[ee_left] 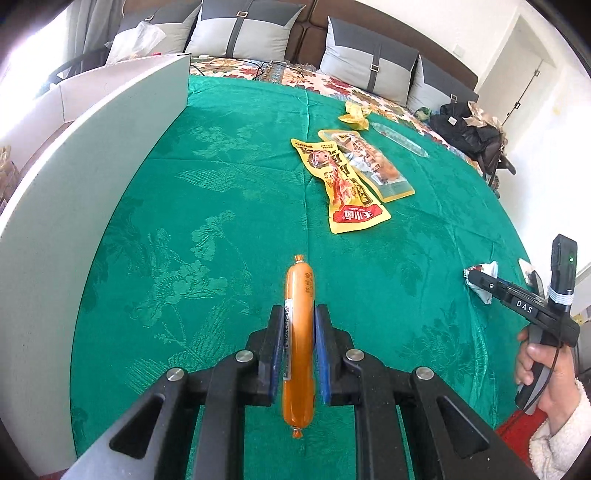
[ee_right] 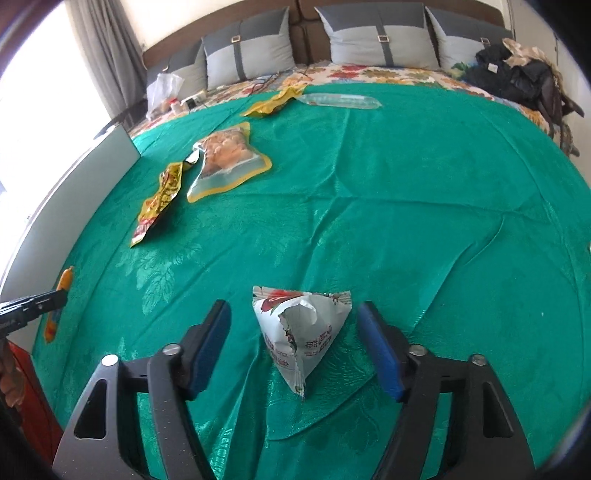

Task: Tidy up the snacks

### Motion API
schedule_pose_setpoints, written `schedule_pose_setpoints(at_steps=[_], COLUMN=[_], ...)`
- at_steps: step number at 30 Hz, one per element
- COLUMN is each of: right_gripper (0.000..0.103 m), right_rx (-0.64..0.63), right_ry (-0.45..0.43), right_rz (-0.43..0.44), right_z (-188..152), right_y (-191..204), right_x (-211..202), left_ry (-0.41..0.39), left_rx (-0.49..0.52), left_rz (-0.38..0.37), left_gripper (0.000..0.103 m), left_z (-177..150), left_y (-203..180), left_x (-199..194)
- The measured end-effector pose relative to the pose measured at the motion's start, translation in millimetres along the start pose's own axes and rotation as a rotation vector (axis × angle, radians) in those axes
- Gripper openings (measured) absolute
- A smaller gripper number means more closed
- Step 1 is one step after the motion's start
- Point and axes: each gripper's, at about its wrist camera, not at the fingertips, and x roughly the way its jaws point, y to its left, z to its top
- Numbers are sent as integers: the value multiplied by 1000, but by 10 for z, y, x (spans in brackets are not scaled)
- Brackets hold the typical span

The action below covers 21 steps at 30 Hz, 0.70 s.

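My left gripper [ee_left: 300,317] is shut on an orange sausage stick [ee_left: 299,295], which lies lengthwise between the blue pads over the green cloth [ee_left: 221,206]. It also shows at the left edge of the right wrist view [ee_right: 65,277]. My right gripper [ee_right: 293,317] is open, its jaws on either side of a white torn snack packet [ee_right: 299,328] that rests on the cloth, not touching it. That gripper and packet [ee_left: 482,280] also show at the right in the left wrist view. A yellow-red snack pouch [ee_left: 341,184] and a clear-fronted yellow pouch [ee_left: 373,162] lie further back.
A white box wall [ee_left: 92,177] stands along the left of the cloth. A crumpled yellow wrapper [ee_left: 354,116] and a clear plastic tube wrapper [ee_left: 400,138] lie at the far edge. Grey pillows [ee_right: 376,35] and a dark bag [ee_right: 517,74] are behind.
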Motion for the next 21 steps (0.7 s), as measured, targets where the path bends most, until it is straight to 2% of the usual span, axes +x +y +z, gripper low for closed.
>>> schedule_pose_setpoints(at_steps=[3,6,9,12,16,21], right_gripper=[37,37,37,37,37,37], right_rx=[45,124,107,76,48,-38], right_ry=[-2,-12,-68,-99,-92,-122], right_rz=[-13,15,20,49,113,264], right_z=[-49,-79,-41,-17,-21,237], right_y=[-105,-178,-42,177,556,1419], right_x=[-84,-202,-389,-504,-557,-678], left_ry=[-14,-40,-82,-124,-190,-275], left_rx=[-36,-63,-74,-93,-134,-188], left_rz=[-42,-83,-113,-132,-144,-105], left_gripper=[15,15,15,15,15,15], left_z=[-3,11,31,46,100,326], left_y=[30,45,78,160,392,877], left_x=[-170,-368,-613,-884,-1270,-1727])
